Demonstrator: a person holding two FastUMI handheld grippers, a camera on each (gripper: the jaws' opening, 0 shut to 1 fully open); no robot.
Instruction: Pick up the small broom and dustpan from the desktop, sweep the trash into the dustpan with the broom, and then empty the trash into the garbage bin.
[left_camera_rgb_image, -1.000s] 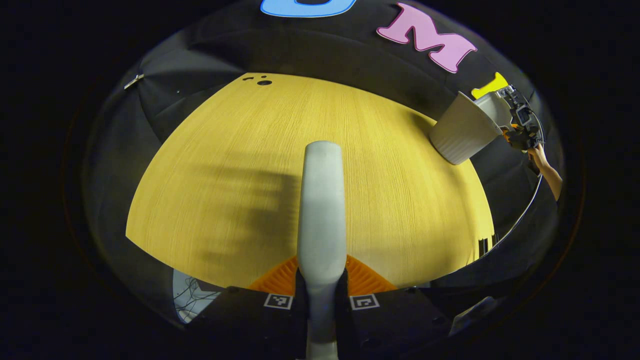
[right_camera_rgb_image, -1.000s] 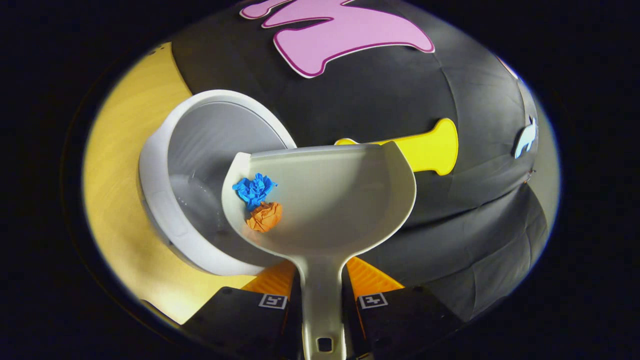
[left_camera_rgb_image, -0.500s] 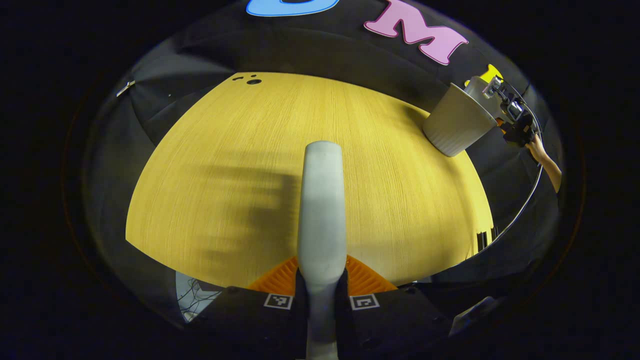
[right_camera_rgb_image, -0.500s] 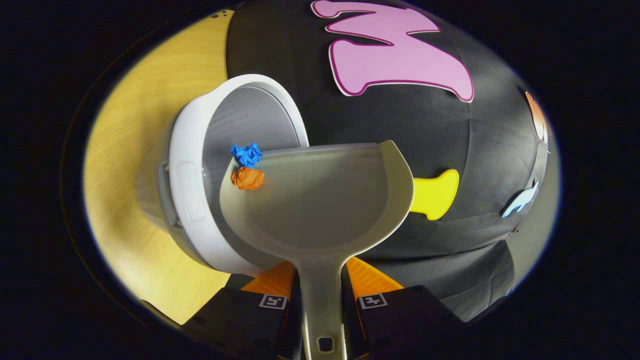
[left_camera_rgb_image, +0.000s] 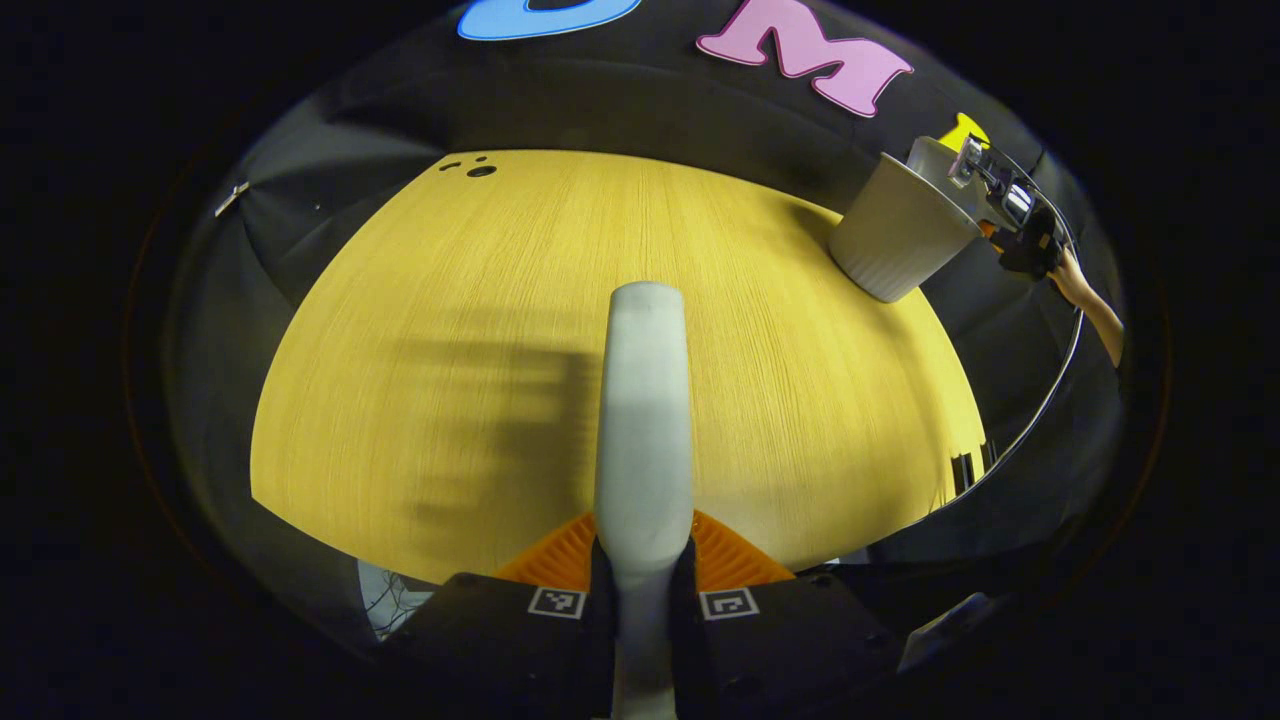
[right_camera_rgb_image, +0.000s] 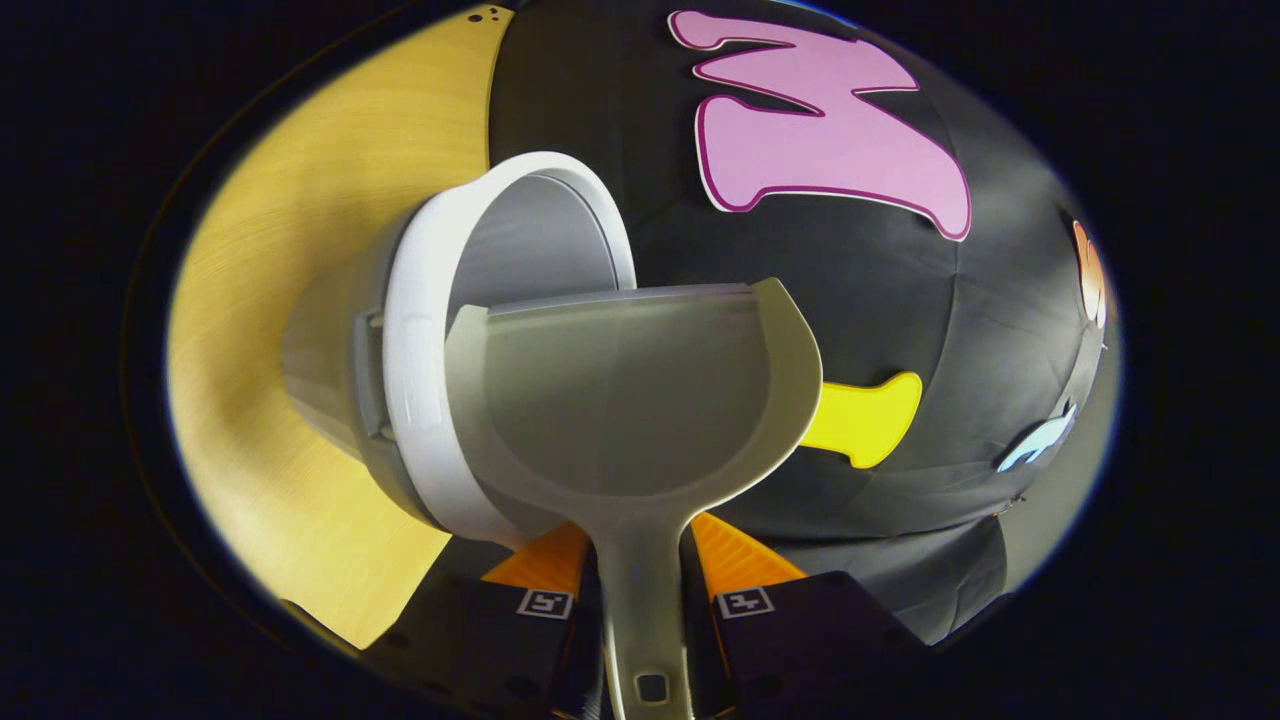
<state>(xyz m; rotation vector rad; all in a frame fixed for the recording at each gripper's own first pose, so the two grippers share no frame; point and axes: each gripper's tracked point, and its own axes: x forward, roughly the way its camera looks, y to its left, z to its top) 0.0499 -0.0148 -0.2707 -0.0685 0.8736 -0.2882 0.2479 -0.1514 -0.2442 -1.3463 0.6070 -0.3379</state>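
L gripper (left_camera_rgb_image: 641, 560) fingers clamped on broom handle (left_camera_rgb_image: 640, 420); R gripper (right_camera_rgb_image: 640, 590) clamped on dustpan handle (right_camera_rgb_image: 640, 600), bare forearm (left_camera_rgb_image: 1095, 320) behind it.

The grey plastic dustpan (right_camera_rgb_image: 630, 400) is tilted with its front edge over the round white-rimmed garbage bin (right_camera_rgb_image: 420, 380). The grey broom handle (left_camera_rgb_image: 645, 420) points forward above the yellow wooden desktop (left_camera_rgb_image: 420, 330).

In the left gripper view the yellow desktop (left_camera_rgb_image: 480, 330) lies open to the left, near and far; the garbage bin (left_camera_rgb_image: 895, 245) stands at its far right edge. In the right gripper view the dustpan (right_camera_rgb_image: 630, 400) covers much of the bin's mouth, with the booth wall (right_camera_rgb_image: 900, 320) right behind.
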